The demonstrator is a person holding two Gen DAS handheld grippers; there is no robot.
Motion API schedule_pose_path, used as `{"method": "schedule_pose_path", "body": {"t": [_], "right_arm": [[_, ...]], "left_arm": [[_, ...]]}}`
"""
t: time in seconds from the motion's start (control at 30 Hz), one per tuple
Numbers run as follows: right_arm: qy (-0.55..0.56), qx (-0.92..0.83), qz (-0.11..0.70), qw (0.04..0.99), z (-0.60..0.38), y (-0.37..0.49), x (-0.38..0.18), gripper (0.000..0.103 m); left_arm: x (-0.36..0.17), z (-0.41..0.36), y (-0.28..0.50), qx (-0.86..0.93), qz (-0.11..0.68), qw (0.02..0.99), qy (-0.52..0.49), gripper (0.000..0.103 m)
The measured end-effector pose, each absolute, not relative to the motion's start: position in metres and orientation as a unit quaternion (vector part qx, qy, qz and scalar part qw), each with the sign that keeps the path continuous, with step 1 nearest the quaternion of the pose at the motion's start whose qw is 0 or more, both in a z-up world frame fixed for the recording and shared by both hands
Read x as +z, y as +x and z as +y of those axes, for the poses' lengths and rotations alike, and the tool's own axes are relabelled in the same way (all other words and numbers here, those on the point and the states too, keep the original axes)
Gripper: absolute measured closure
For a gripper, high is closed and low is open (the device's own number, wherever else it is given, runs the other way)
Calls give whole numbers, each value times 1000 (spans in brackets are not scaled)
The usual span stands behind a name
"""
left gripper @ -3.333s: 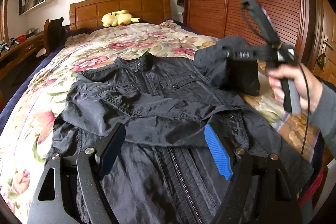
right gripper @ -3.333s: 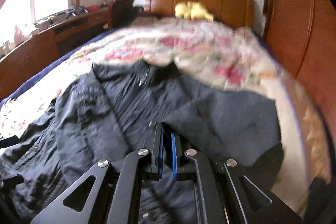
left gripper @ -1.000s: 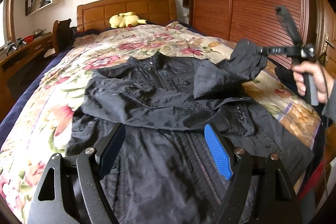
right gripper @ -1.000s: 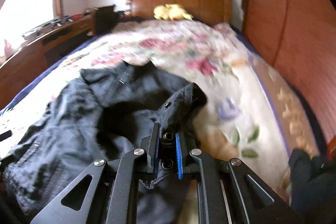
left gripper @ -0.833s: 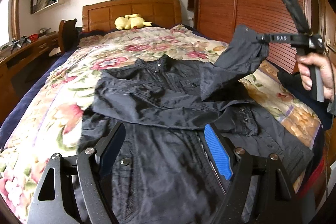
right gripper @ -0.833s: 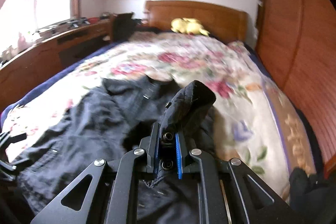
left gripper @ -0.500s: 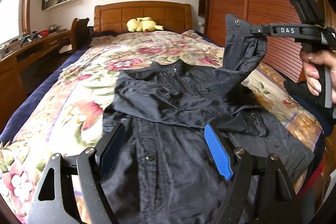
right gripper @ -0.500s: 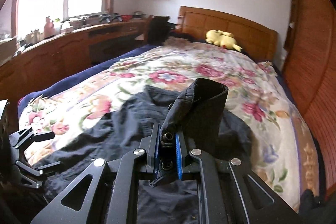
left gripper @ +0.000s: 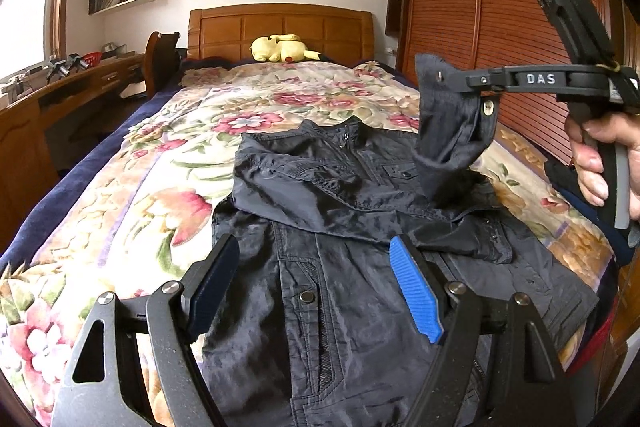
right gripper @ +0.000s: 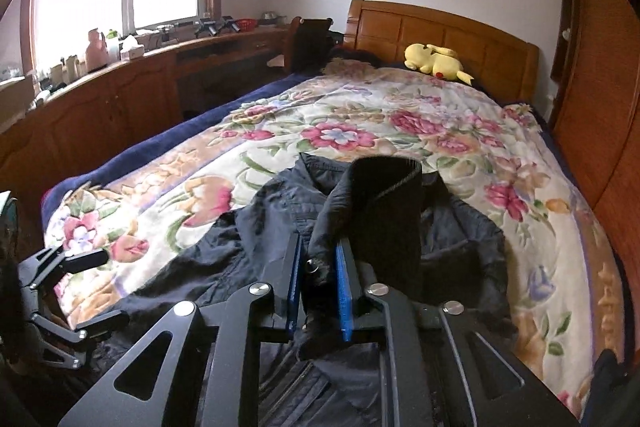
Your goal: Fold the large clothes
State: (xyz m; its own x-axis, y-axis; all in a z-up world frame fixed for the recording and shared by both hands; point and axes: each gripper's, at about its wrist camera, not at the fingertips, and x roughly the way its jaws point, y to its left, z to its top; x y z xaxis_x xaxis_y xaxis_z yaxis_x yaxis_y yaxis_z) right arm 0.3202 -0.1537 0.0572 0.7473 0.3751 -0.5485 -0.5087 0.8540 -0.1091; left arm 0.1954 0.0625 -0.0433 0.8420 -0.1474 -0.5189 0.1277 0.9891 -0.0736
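Note:
A black jacket (left gripper: 340,267) lies face up on the floral bedspread (left gripper: 160,187), collar toward the headboard, with one sleeve folded across its chest. My left gripper (left gripper: 312,255) hovers open over the jacket's lower front, nothing between its blue pads. A hand (left gripper: 596,155) holds my right gripper (left gripper: 452,83) up at the right, and the other sleeve (left gripper: 448,143) hangs from its tip by the cuff. In the right wrist view the right gripper (right gripper: 319,251) has its jaws opening, the cuff (right gripper: 316,267) still between the pads. The left gripper (right gripper: 106,287) shows at the left edge.
A yellow plush toy (left gripper: 284,47) lies by the wooden headboard (left gripper: 280,27). Slatted wardrobe doors (left gripper: 480,7) run close along the bed's right side. A long wooden desk (right gripper: 120,95) and a chair (right gripper: 308,43) stand on the left. Dark clothing (left gripper: 568,179) lies at the bed's right edge.
The right gripper lifted the sleeve cuff off the jacket and carried it up over the chest; its pads have now parted slightly. The left gripper shifted sideways over the jacket, still open.

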Motion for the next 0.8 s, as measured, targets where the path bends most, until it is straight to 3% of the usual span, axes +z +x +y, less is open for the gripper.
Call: {"method": "schedule_pose_path", "body": {"t": [0.27,0.6,0.8], "right_arm": [[-115,251,262,925,-162,301,54,81],[-104,212,297,925,-186,314,12,77],[-92,182,327,923,-199,324,-30,60]], "left_arm": [[-47,57,197,-70,278,958,-11,24],[-56,50,203,-71,292,954,-2,24],[-61,43,209,-76,305,949,-1,24]]}}
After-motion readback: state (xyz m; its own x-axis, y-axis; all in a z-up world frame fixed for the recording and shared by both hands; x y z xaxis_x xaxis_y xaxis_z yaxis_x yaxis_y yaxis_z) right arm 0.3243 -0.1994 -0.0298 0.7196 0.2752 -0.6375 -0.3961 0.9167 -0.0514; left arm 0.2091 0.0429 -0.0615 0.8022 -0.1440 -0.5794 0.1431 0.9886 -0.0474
